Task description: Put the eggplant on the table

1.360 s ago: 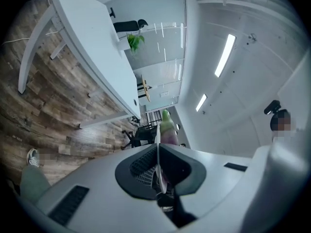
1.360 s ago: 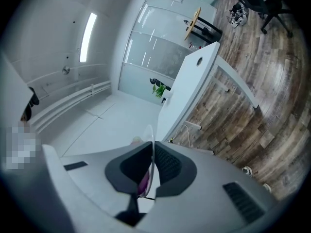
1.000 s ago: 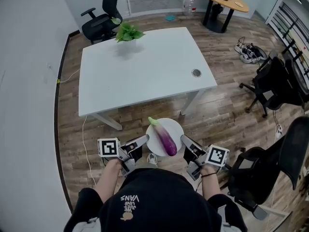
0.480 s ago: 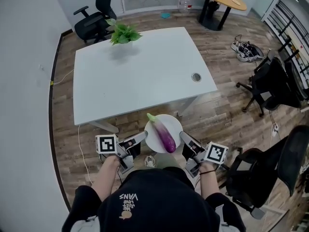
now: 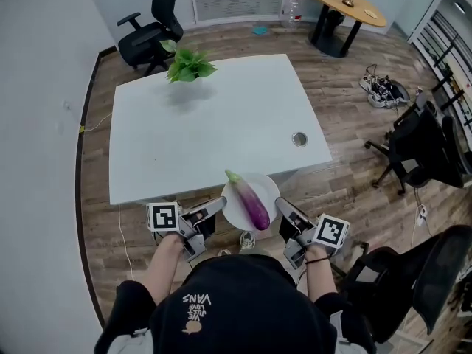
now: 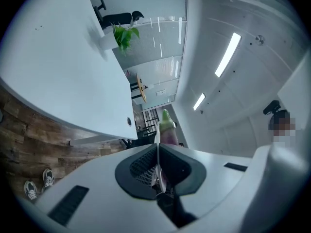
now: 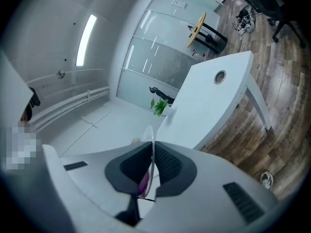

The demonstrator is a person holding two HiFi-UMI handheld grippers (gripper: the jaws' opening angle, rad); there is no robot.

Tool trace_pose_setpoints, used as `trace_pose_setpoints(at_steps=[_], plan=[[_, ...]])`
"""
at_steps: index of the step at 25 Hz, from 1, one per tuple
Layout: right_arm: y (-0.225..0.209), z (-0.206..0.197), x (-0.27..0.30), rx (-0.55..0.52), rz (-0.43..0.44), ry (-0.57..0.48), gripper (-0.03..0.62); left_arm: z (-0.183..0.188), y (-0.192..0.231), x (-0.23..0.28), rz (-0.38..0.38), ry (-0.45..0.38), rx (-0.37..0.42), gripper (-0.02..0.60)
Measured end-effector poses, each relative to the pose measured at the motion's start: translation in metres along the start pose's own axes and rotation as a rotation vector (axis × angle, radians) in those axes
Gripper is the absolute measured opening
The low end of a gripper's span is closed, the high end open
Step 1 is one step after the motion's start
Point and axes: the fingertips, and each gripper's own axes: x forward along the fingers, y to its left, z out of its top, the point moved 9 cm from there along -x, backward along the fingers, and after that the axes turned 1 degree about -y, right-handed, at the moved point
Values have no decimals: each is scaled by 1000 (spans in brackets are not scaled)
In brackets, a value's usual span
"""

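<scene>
Eggplant (image 5: 251,201) lies on a white plate (image 5: 267,190) that is held in the air between the two grippers, just in front of the person; its green stem points toward 11 o'clock and its purple body runs down toward 5 o'clock across the plate. The left hand-held gripper (image 5: 221,207) is pinched on the plate's rim at 9 o'clock, and its own view shows the thin white edge clamped between the dark pads, with the eggplant (image 6: 167,127) rising beyond them. The right hand-held gripper (image 5: 280,205) is pinched on the rim at 3 o'clock, and in its view the plate edge (image 7: 148,144) stands between the pads with a streak of purple beside it. In the head view the plate's far rim, at 12 o'clock, overlaps the near edge of the white bench (image 5: 214,124), while the rest of the plate hangs over the wooden floor (image 5: 346,153). On the bench a potted plant (image 5: 188,66) sits toward 11 o'clock at the far corner, and a round cable hole (image 5: 299,139) lies toward 3 o'clock near the right edge. A black office chair (image 5: 151,32) stands beyond the plant
</scene>
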Motion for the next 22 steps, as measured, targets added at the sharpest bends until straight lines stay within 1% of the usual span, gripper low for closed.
trace_pose_setpoints(at_steps=[4,8,13,15,16,18,22], plan=[[-9,24,7,-11,11,18,31,12,1,19,-6,-15,11,23],[-19,47,11,-15,12,42,31,20,3,38,0,-30,6,23],[-30,67,21,-11,7,73,31,33,11,53,13,-35,7,23],[-33,74,27,-6,7,72,31,40,13,58,13,-39,-6,23],[-34,77,31,-4,6,72,31,45,14,60,12,-38,-2,23],[-37,84,39,-8,0,73,31,58,19,62,15,-28,34,23],[-41,99,62,-6,-1,51,31,88,23,72,16,-9,28,23]])
